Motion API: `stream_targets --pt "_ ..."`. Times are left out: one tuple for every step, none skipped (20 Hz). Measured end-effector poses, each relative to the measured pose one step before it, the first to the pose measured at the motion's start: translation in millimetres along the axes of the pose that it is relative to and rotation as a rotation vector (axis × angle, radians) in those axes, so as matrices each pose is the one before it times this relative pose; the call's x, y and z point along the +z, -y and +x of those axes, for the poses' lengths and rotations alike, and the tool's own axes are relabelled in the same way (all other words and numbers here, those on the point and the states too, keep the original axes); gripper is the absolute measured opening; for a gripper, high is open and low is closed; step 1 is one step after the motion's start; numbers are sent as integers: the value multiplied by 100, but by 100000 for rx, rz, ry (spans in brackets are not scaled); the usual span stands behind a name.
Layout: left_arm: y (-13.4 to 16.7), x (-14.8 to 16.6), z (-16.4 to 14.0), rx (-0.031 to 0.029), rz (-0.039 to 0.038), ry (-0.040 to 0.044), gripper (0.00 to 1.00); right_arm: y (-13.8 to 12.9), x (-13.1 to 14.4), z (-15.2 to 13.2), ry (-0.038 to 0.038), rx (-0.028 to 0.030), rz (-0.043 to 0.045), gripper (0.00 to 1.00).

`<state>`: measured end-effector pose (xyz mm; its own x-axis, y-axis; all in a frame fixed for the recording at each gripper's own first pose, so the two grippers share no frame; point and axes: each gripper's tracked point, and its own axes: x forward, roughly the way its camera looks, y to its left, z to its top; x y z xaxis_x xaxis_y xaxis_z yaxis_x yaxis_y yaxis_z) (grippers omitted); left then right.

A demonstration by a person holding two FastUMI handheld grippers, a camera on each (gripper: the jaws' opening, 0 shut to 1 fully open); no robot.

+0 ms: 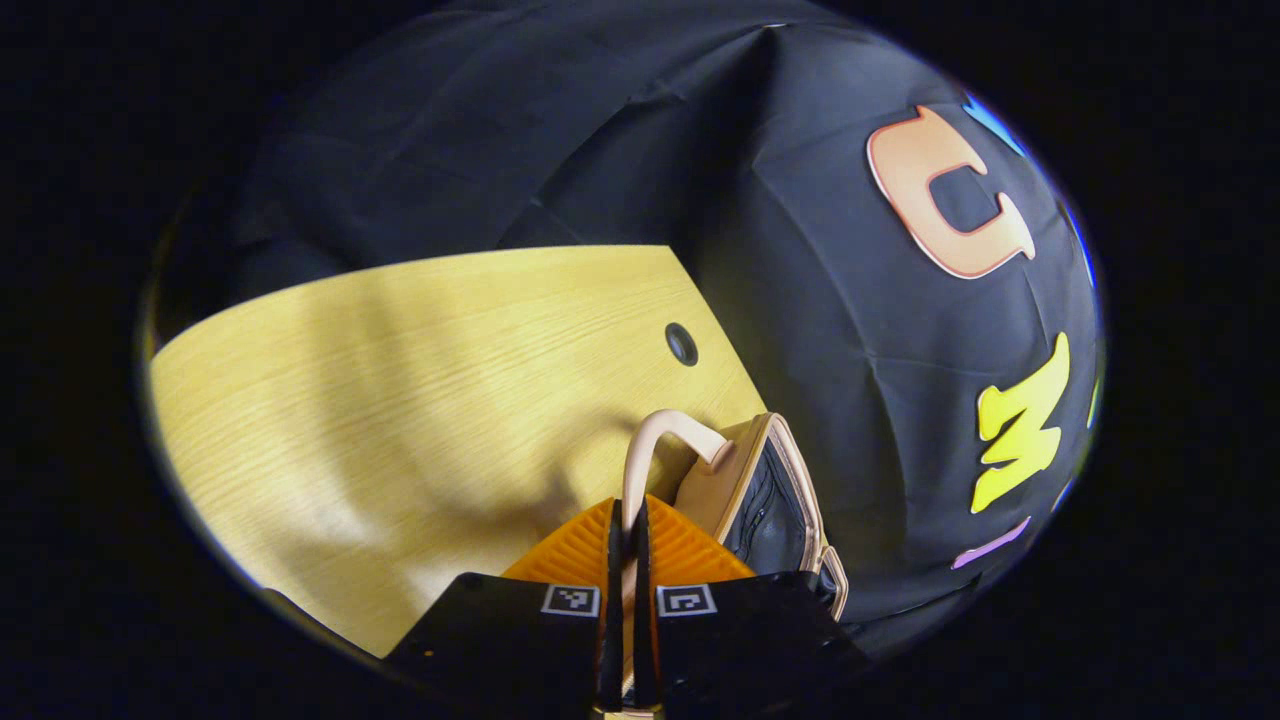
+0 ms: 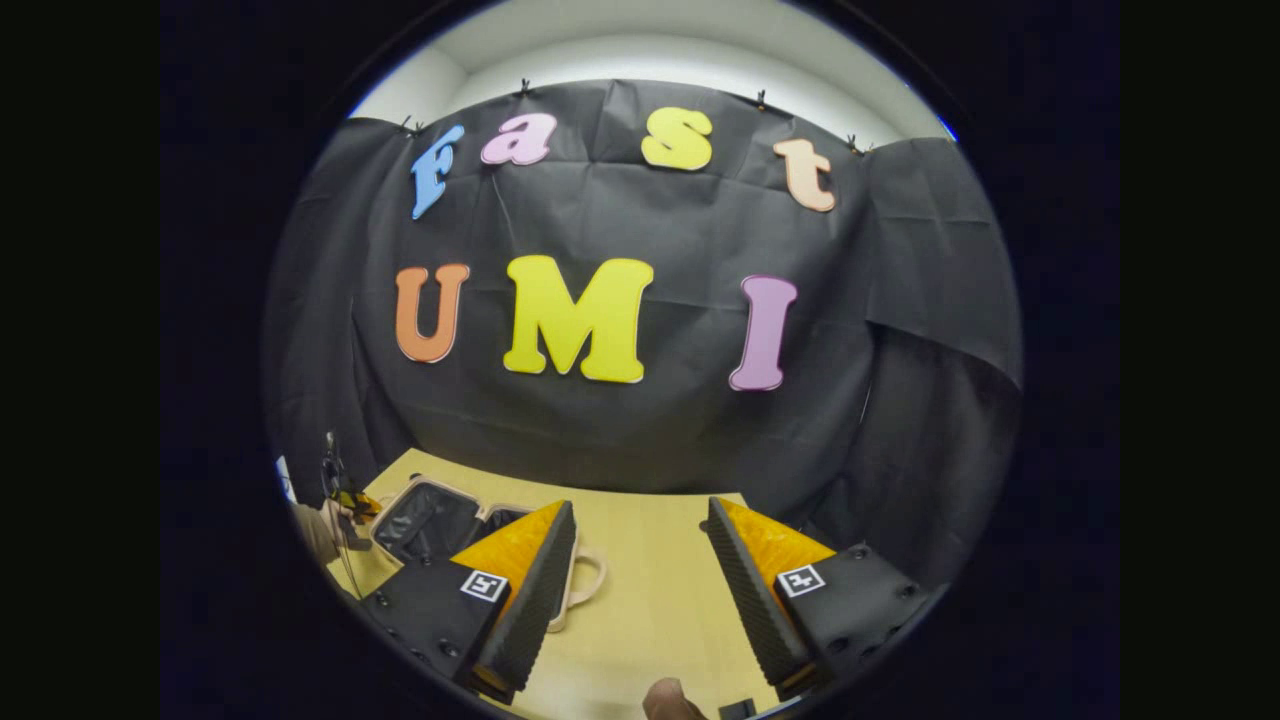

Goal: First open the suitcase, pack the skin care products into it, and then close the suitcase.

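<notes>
pinching the suitcase handle (image 1: 660, 440), left gripper (image 1: 627, 560) (right gripper (image 2: 640, 580) spread wide).

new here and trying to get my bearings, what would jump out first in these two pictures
In the left gripper view, the left hand-held gripper is shut on the beige suitcase handle, with the suitcase lid ajar over the wooden table. In the right gripper view, the right hand-held gripper hangs wide open above the table, the opened suitcase at lower left.

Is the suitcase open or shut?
Open: the suitcase shows its dark lining, and the left gripper is clamped on its handle.
</notes>
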<state>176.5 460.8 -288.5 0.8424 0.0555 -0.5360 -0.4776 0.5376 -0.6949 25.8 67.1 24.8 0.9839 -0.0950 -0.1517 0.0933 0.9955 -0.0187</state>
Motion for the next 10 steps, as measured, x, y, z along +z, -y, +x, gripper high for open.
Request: stream_targets --pt "1493 729 -832 -711 1069 2934 7 1061 569 -156 1298 -987 -456 79" --pt "1385 583 -985 -1185 1999 2844 6 1004 -86 -316 951 -256 68 79" --pt "1449 512 -888 -1127 3806 2319 6 619 -14 -200 805 1123 831 79" --pt "1360 455 -1064 -851 4980 2412 6 706 132 -59 716 254 787 79" --pt "1383 631 -956 -1198 4999 2557 6 829 98 104 435 743 667 78" --pt "1655 527 -858 -1288 3724 2180 6 616 -184 14 53 689 539 78" --pt "1612 564 -1162 -823 2227 2164 5 754 -196 168 -271 726 192 78" --pt "1691 663 -879 -1124 1987 2042 5 698 -75 132 -103 814 -603 79" --pt "1771 465 -587 -922 2650 2193 5 869 -110 145 -106 212 -788 79" --pt "1610 267 -812 -117 3935 1940 5 875 183 48 487 472 15 79"
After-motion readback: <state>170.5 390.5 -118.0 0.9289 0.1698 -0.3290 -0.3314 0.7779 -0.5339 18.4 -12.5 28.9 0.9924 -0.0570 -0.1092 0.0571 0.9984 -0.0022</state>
